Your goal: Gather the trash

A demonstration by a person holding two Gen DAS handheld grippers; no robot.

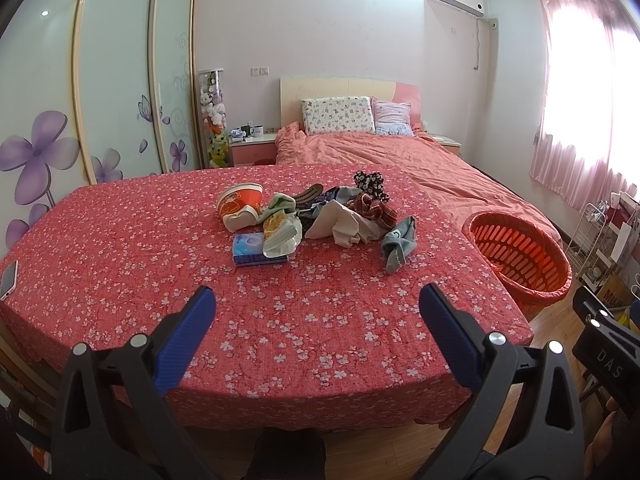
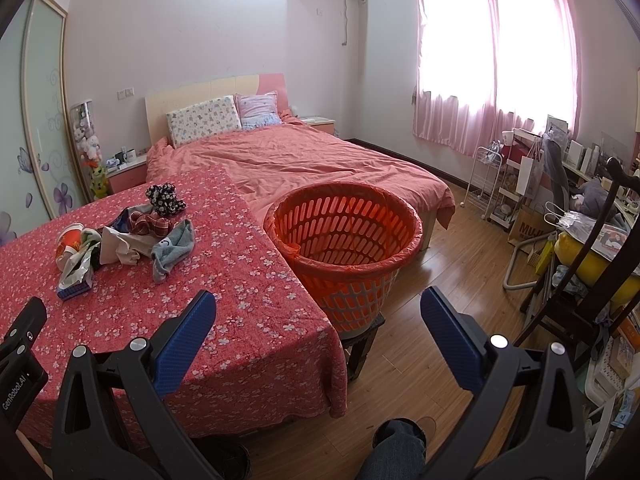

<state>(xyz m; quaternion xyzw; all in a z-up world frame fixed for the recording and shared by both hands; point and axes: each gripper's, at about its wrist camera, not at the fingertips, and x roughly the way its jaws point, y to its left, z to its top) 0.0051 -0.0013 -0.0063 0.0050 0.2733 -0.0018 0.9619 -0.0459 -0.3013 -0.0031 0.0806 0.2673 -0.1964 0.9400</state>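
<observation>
A heap of trash and cloth lies mid-table on the red floral tablecloth (image 1: 120, 248): a crushed red-and-white paper cup (image 1: 240, 204), a crumpled wrapper (image 1: 282, 232), a blue tissue pack (image 1: 252, 250), a beige cloth (image 1: 344, 224), a grey-blue sock (image 1: 400, 242) and a dark floral cloth (image 1: 370, 184). An orange basket (image 2: 344, 236) lined with an orange bag stands on a small stool just right of the table. My left gripper (image 1: 316, 312) hovers open over the near table edge, well short of the heap. My right gripper (image 2: 318, 312) is open too, between table corner and basket.
A phone (image 1: 9, 280) lies at the table's left edge. A pink bed (image 2: 304, 160) stands behind the table. Wardrobe doors (image 1: 112, 80) line the left wall. A wire rack (image 2: 486, 184), bags, a dark chair (image 2: 580, 280) and clutter fill the right side. Wooden floor (image 2: 440, 264) lies open beside the basket.
</observation>
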